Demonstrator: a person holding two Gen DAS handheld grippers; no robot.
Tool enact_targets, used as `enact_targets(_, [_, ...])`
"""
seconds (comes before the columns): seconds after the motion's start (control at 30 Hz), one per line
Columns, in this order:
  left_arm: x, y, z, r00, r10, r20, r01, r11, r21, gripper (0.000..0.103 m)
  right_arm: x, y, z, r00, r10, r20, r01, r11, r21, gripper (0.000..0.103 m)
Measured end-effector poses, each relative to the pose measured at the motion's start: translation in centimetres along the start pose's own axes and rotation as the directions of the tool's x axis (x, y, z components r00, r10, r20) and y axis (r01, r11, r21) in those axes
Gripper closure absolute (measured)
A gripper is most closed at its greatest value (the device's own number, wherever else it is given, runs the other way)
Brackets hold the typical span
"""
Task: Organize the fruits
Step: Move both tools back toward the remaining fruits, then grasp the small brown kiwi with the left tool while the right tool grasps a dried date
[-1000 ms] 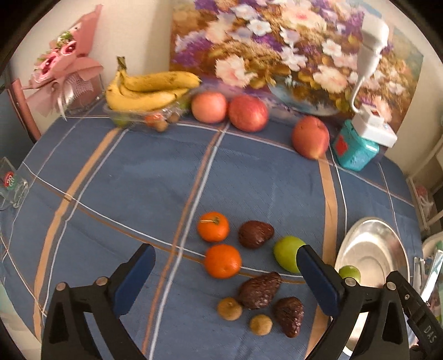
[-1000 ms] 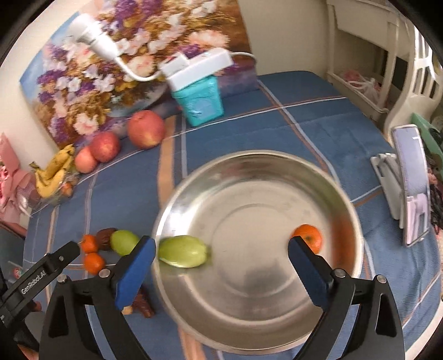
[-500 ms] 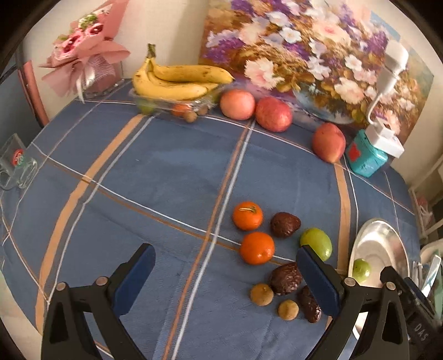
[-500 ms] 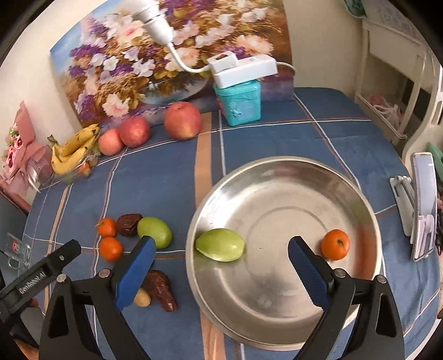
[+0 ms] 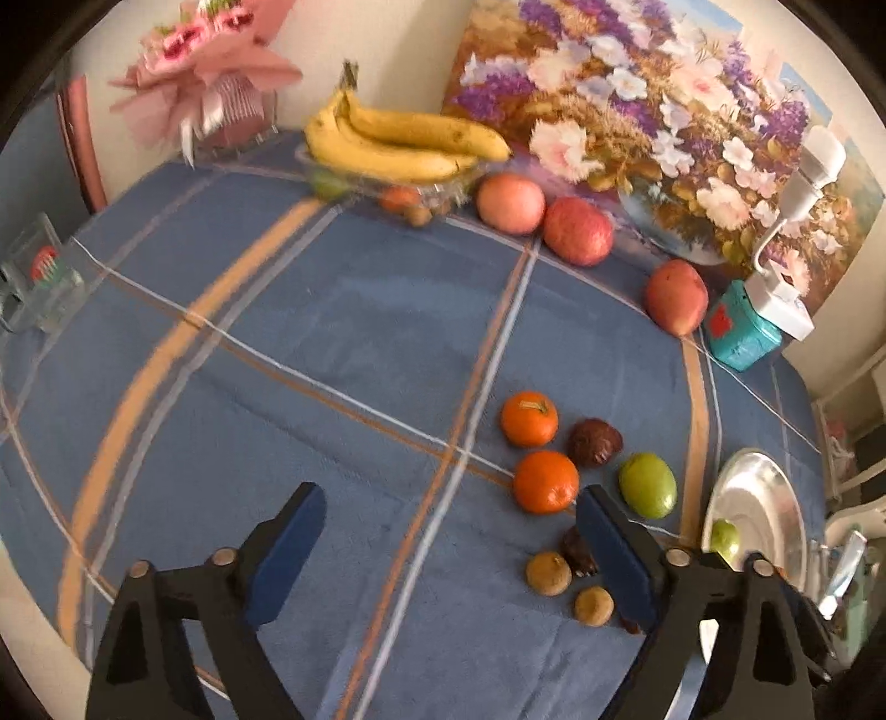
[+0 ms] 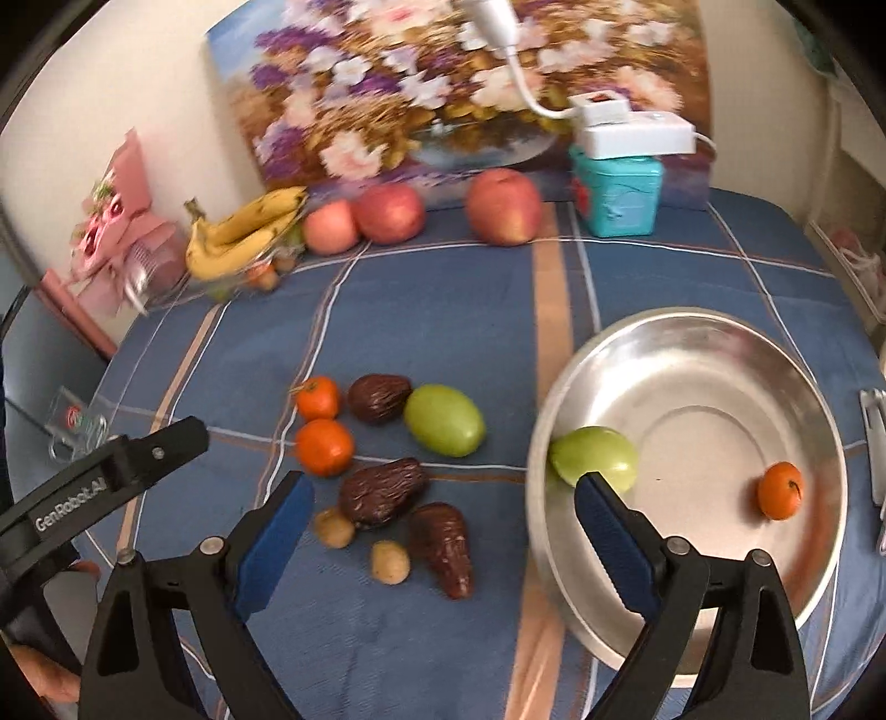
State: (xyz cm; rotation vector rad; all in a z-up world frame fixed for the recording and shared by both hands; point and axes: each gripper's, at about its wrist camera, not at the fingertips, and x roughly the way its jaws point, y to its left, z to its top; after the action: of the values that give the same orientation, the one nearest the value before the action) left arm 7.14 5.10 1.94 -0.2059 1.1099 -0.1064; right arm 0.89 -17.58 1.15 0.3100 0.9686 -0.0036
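Note:
Loose fruit lies on the blue checked cloth: two oranges (image 6: 317, 397) (image 6: 324, 446), a green fruit (image 6: 444, 420), three dark brown fruits (image 6: 382, 493) and two small tan ones (image 6: 334, 527). A steel bowl (image 6: 692, 321) to the right holds a green fruit (image 6: 595, 457) and an orange (image 6: 779, 490). My right gripper (image 6: 443, 493) hovers over the brown fruits, jaws closing but wide, gripping nothing. My left gripper (image 5: 446, 509) hangs over bare cloth left of the oranges (image 5: 545, 481), jaws closing, nothing between them. The bowl (image 5: 758, 498) sits at its far right.
At the back stand bananas on a clear tray (image 5: 398, 144), three apples (image 5: 577, 230), a teal box (image 5: 739, 332) with a white lamp on it, a flower painting and a pink bouquet (image 5: 210, 50). A glass mug (image 5: 39, 282) sits at the left edge.
My right gripper has swung left from above the bowl to above the loose fruit. The left gripper has drifted left, away from the fruit. Both pairs of jaws have narrowed slightly.

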Motion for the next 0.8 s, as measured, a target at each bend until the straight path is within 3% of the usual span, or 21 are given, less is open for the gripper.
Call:
enact_targets(0.1, [1.3, -0.3, -0.5, 0.997, -0.038, -0.065, 0.038, 0.999, -0.002, 0.012, 0.5, 0.3, -0.1, 1.0, 0.012, -0.01, -0.012, 1.0, -0.012, 0.035])
enact_targets(0.37, [4.3, -1.2, -2.2, 0.966, -0.137, -0.219, 0.13, 0.99, -0.046, 0.029, 3.5, 0.4, -1.2, 0.991, 0.041, -0.126, -0.043, 0.999, -0.012, 0.044])
enact_targets(0.47, [4.8, -1.4, -2.6, 0.955, -0.163, -0.246, 0.152, 0.986, -0.065, 0.032, 4.4, 0.2, -1.6, 0.986, 0.032, -0.165, -0.033, 0.999, -0.006, 0.053])
enact_targets(0.7, [5.8, -2.1, -3.1, 0.934, -0.202, -0.293, 0.184, 0.979, -0.087, 0.055, 5.6, -0.4, -2.3, 0.977, 0.028, -0.213, -0.024, 0.999, 0.022, 0.061])
enact_targets(0.8, [5.9, -2.1, -3.1, 0.931, -0.209, -0.298, 0.19, 0.977, -0.092, 0.059, 5.9, -0.8, -2.4, 0.975, 0.028, -0.219, -0.02, 0.999, 0.04, 0.061])
